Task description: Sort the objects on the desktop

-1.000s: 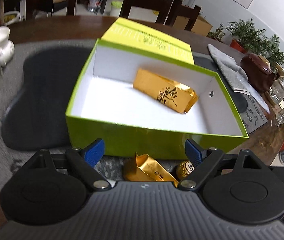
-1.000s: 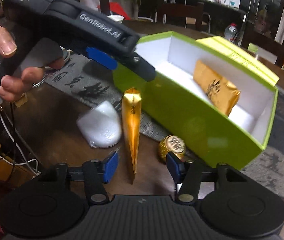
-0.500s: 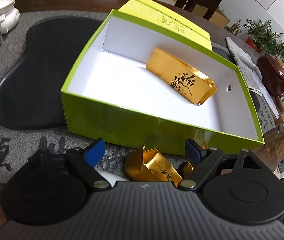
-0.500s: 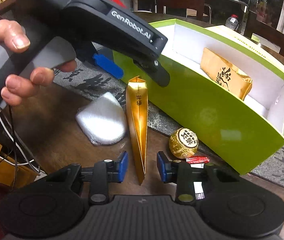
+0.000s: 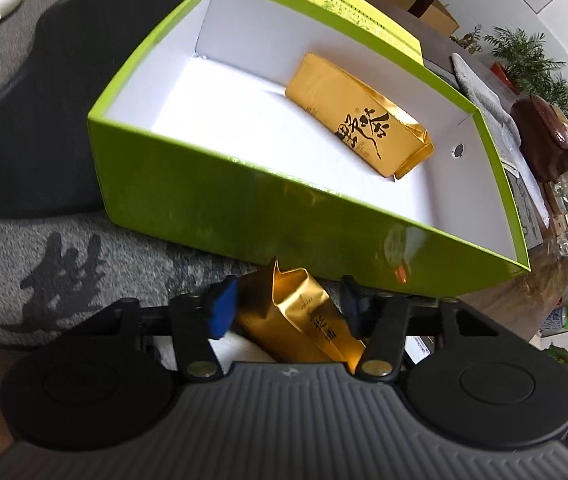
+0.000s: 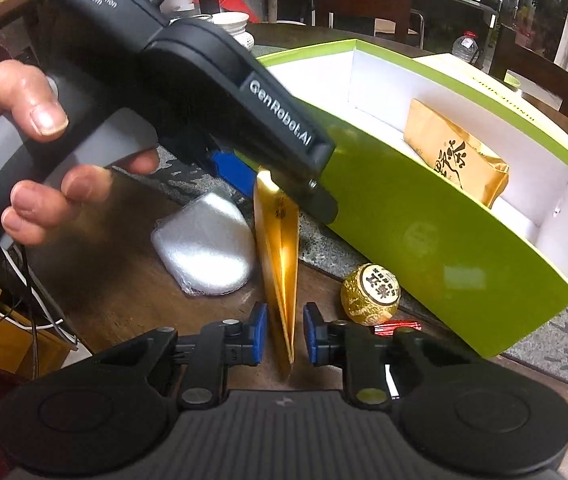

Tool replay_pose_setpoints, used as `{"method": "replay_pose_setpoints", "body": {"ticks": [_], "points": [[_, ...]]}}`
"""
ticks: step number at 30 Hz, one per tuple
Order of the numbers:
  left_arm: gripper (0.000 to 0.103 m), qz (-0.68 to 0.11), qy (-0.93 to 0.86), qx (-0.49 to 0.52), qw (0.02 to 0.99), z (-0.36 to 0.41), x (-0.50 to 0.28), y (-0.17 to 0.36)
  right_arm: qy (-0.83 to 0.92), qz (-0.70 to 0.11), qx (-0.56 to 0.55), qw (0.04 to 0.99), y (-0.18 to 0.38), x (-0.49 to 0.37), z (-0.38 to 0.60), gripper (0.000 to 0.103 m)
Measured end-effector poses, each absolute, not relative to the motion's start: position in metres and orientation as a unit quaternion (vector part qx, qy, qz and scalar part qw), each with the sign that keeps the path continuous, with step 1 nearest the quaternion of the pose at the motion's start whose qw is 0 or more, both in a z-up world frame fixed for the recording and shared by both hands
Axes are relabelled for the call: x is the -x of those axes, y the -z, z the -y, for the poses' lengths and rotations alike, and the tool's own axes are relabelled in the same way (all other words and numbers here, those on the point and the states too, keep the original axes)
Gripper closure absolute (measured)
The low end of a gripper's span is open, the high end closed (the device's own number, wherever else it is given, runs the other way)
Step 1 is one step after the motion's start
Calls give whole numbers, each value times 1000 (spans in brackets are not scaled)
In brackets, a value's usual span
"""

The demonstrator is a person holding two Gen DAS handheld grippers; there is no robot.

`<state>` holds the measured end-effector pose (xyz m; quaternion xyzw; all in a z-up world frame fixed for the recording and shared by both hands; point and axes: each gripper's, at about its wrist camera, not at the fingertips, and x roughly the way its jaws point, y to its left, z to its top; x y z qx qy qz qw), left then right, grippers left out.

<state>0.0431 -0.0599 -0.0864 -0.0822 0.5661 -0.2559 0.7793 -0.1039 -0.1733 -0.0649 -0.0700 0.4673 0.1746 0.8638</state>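
The right claw (image 6: 282, 334) straddles the lower tip of a gold packet (image 6: 277, 256) standing on the desk (image 6: 115, 280), its blue pads narrowly apart and seemingly not yet pressing it. The left claw (image 5: 288, 307) brackets the packet's top, jaws wide. A second gold packet (image 5: 358, 128) lies inside the green box (image 5: 243, 208), and a foil ball (image 6: 370, 294) sits just beside the box.
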Motion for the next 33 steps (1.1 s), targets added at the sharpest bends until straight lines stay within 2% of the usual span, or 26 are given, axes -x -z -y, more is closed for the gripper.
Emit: {"method": "replay_pose_setpoints", "body": {"ticks": [9, 17, 24, 28, 33], "points": [[55, -555, 259, 90, 785, 56, -35, 66, -188, -453, 78, 868, 50, 106, 170, 91], [55, -506, 273, 110, 811, 56, -36, 8, -195, -407, 111, 885, 0, 105, 175, 91], [55, -462, 284, 119, 832, 75, -73, -29, -174, -369, 140, 902, -34, 67, 189, 91], [55, -464, 274, 116, 834, 92, -103, -20, -170, -379, 135, 899, -28, 31, 199, 91], [55, -501, 253, 120, 819, 107, -141, 20, -175, -419, 130, 881, 0, -9, 211, 91]]}}
